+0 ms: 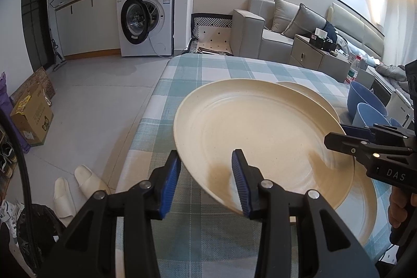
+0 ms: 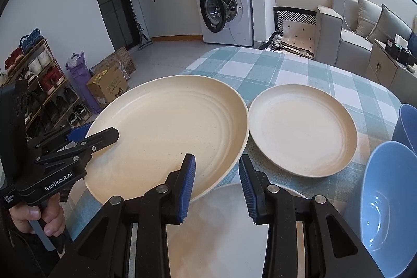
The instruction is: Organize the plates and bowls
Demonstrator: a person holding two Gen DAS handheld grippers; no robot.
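Note:
A large cream plate [image 1: 260, 137] [image 2: 166, 132] is lifted and tilted above the checked table. My left gripper [image 1: 207, 176] straddles its near-left rim with jaws apart. My right gripper [image 2: 217, 179] straddles its right rim, jaws apart; it also shows in the left wrist view [image 1: 336, 137]. The left gripper shows in the right wrist view [image 2: 104, 134] at the plate's left rim. Another cream plate [image 2: 229, 233] [image 1: 365, 205] lies flat under the lifted one. A smaller cream plate [image 2: 302, 132] lies further back. Blue bowls [image 2: 385, 199] [image 1: 365, 100] stand at the right.
The table [image 1: 208, 69] has a blue-and-white checked cloth; its left edge drops to the floor with slippers [image 1: 78, 184] and a cardboard box [image 1: 31, 116]. A shoe rack [image 2: 44, 85] stands at the left. A washing machine [image 1: 146, 20] and a sofa [image 1: 273, 28] are behind.

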